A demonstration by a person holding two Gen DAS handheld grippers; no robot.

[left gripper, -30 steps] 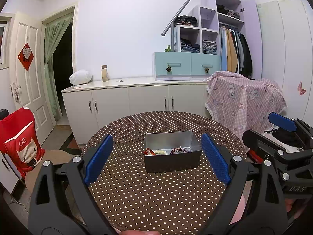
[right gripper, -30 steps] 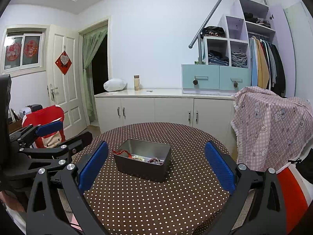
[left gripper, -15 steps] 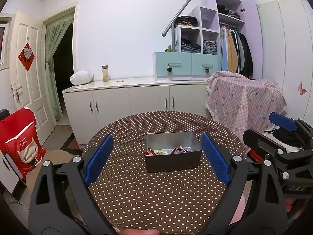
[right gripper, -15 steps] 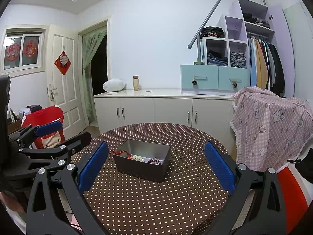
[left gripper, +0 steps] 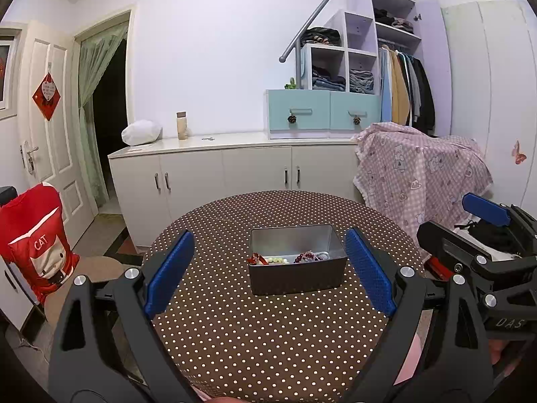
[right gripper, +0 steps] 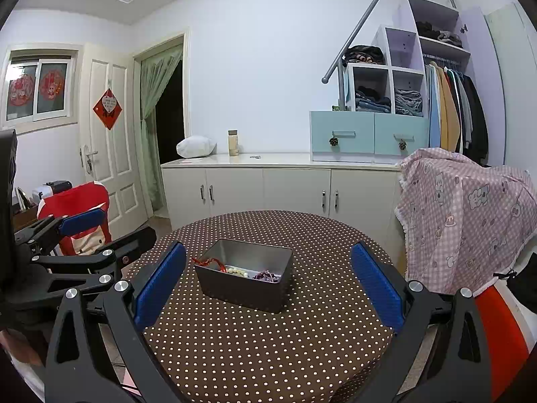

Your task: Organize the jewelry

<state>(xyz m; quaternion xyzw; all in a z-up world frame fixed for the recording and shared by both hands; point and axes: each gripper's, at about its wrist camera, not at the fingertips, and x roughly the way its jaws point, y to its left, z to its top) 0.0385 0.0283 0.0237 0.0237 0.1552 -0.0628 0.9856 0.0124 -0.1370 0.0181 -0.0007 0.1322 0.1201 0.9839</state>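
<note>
Notably, red chair cover (left gripper: pixel 37 245) reads "CAT".

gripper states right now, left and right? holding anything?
Left gripper: open, jaws wide apart, holding nothing, short of the metal box.
Right gripper: open, jaws wide apart, holding nothing.

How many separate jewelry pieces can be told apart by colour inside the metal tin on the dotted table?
Inside the metal tin on the dotted table:
Red piece, draped at the tin's left rim: 1
White bead string: 1
Purple bead cluster: 1
Total: 3 visible; any pieces underneath cannot be told.
</note>
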